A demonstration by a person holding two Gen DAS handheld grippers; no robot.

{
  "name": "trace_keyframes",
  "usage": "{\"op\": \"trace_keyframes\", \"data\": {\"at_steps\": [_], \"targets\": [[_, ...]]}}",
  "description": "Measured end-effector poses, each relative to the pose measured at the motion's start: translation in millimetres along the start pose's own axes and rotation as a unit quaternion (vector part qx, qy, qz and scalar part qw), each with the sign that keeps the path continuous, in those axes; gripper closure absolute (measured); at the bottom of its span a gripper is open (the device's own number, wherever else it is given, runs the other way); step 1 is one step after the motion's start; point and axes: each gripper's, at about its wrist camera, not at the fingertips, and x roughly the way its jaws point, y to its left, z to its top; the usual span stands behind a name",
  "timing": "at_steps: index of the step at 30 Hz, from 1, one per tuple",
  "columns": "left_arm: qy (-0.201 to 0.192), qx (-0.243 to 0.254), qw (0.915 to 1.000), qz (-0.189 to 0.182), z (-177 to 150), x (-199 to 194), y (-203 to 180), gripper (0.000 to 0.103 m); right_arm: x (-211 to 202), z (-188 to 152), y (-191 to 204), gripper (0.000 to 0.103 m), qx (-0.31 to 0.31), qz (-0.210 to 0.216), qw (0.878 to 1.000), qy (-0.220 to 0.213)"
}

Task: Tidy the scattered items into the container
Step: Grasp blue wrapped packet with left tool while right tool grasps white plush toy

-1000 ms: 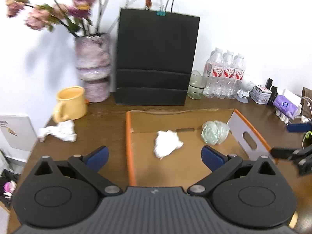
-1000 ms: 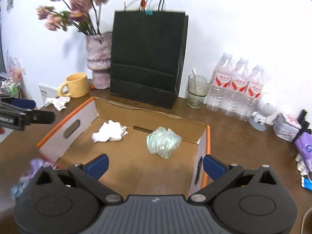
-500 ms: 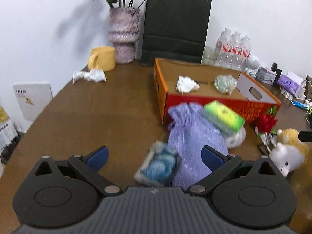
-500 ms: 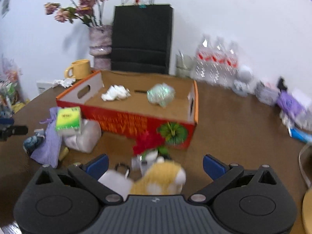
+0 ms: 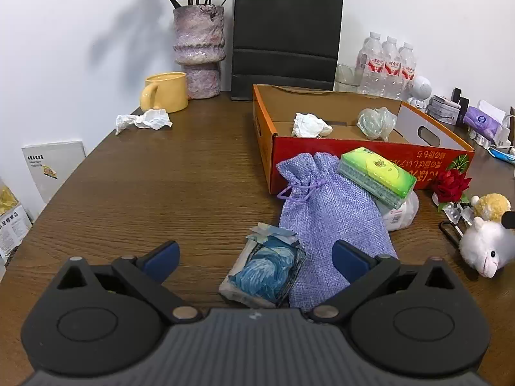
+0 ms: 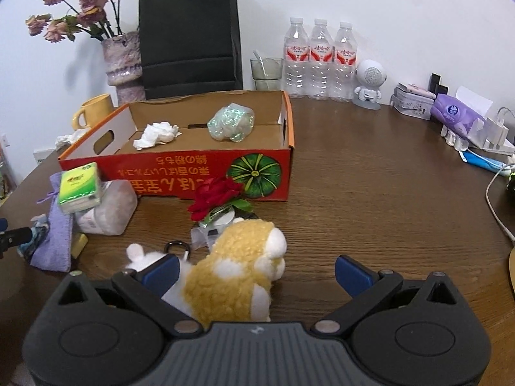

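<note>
Pulled back from over the cardboard box (image 5: 325, 151) since a second ago, both grippers now low over the table in front of it

Left gripper (image 5: 254, 259) wide open, holding nothing, either side of a small blue tissue pack (image 5: 265, 271) lying in front of the box

Right gripper (image 6: 256, 268) wide open too, holding nothing, around a yellow and white plush toy (image 6: 238, 276) in front of the box

Tissue pack: soft, light, a bit slippery; best pinched across its short sides

Plush toy: soft, squashy, light; best grabbed round the fat middle

Purple cloth pouch (image 5: 325, 215): floppy, best picked up by the tied neck

Inside the box: one crumpled tissue (image 5: 310, 124), one shiny plastic ball (image 5: 376, 122)

In front of the box: one purple pouch, one green tissue pack (image 5: 376, 172), one blue tissue pack, one red fake rose (image 6: 217, 197), plush toys (looks like two, hard to tell)

Left of the box: one more crumpled tissue (image 5: 145, 120)
</note>
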Motion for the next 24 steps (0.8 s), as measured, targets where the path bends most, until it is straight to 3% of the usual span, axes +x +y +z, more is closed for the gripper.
{"op": "trace_keyframes", "data": {"at_steps": [3,5,7,8,12,16,24], "targets": [[0.009,0.003,0.9999,0.006,-0.5,8.2,-0.2,0.004,6.3,3.3,-2.0,0.003,0.008,0.001,1.000,-0.001],[0.018,0.000,0.9998,0.009,-0.9,14.4,-0.2,0.019,13.9,6.0,-2.9,0.007,0.012,0.005,1.000,0.001],[0.033,-0.004,0.9994,0.008,-1.9,20.0,0.4,0.030,24.5,6.9,-5.4,0.021,0.026,0.005,1.000,0.017],[0.037,-0.004,0.9993,0.007,-2.6,21.3,0.6,0.035,27.8,5.9,-7.0,0.022,0.033,0.011,0.999,0.023],[0.037,-0.004,0.9993,0.008,-6.1,19.5,0.4,0.043,32.3,-0.6,-13.1,0.025,0.049,0.035,0.998,0.035],[0.034,-0.011,0.9994,0.004,-7.3,15.3,0.7,0.055,30.5,-8.1,-19.1,0.040,0.054,0.055,0.996,0.042],[0.011,-0.025,0.9996,-0.004,-10.8,-5.2,-1.8,0.073,14.6,-14.5,-20.4,0.051,0.044,0.042,0.998,0.021]]}}
